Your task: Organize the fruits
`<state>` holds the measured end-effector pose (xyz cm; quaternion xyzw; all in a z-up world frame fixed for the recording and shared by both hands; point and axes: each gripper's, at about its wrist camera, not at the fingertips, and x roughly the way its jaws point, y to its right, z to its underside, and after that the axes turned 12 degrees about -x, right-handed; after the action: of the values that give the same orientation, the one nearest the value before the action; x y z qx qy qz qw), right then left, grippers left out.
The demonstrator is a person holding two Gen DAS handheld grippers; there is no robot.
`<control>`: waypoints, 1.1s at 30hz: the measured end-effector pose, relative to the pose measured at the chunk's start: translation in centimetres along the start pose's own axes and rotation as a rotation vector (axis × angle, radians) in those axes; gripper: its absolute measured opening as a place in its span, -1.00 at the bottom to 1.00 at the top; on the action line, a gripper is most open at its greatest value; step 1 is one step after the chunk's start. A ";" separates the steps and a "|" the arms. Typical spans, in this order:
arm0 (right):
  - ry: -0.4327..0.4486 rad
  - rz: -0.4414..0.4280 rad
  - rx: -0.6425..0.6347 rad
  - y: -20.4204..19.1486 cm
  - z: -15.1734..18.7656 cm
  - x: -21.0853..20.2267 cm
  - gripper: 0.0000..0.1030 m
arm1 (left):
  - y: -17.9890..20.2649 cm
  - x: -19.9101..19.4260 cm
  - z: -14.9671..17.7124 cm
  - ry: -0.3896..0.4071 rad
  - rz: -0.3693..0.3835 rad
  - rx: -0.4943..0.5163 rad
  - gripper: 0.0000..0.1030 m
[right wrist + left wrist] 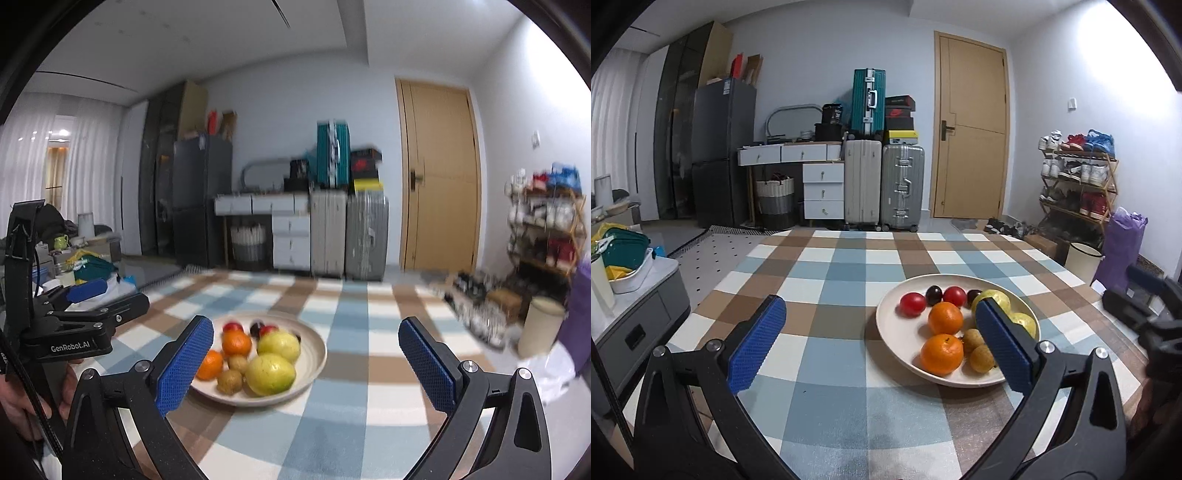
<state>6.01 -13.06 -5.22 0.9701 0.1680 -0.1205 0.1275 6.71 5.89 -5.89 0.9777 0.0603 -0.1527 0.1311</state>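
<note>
While nothing is held between its blue pads, the left gripper [881, 339] is spread wide above the checked tablecloth [827, 280], its right-hand pad [1004, 347] seen in front of the near right part of a cream plate [901, 343] and its left-hand pad set well apart over bare cloth. On that plate two oranges [945, 317] are placed one behind the other, the nearer one [942, 353] close to the front rim; two small brown fruits [973, 340] are seen just to their right, touching each other. Along the far side two red fruits [913, 304] and two dark plums [934, 294] are lined up alternately, and two yellow-green fruits [999, 300] are partly hidden behind the pad. The right gripper [306, 363] is likewise opened wide and empty, held over the tablecloth to the right of the plate [314, 354], with its left pad [184, 365] overlapping the plate's left edge in that view, which is blurred. From there the yellow-green fruits [270, 373] are shown at the near right of the plate, the oranges [236, 343] at the left, the brown fruits [229, 381] between them. The left gripper [86, 290] is seen at the left of that view, gripped by a hand [14, 398] at the frame's edge. Beyond the table, suitcases [882, 184], a white drawer unit [823, 192], a wooden door [971, 125] and a shoe rack [1078, 177] are seen against the far wall.
</note>
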 end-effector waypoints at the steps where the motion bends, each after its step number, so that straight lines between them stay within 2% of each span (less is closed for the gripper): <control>1: -0.034 -0.003 0.005 0.1 0.2 0.7 0.99 | 0.2 -0.1 0.2 0.015 0.003 0.010 0.99; 2: -0.065 0.009 0.010 0.2 0.2 1.3 0.99 | 0.4 -0.2 0.2 0.018 0.003 0.023 0.99; 4: -0.044 0.012 0.013 0.2 0.4 0.9 0.99 | 1.0 0.2 0.5 0.006 0.002 0.050 0.99; 33: -0.046 0.001 0.005 0.1 0.5 1.4 0.99 | 0.7 0.3 0.2 0.004 0.003 0.046 0.99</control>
<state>7.20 -12.91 -6.09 0.9674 0.1643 -0.1431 0.1289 7.02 5.16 -6.01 0.9808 0.0557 -0.1518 0.1089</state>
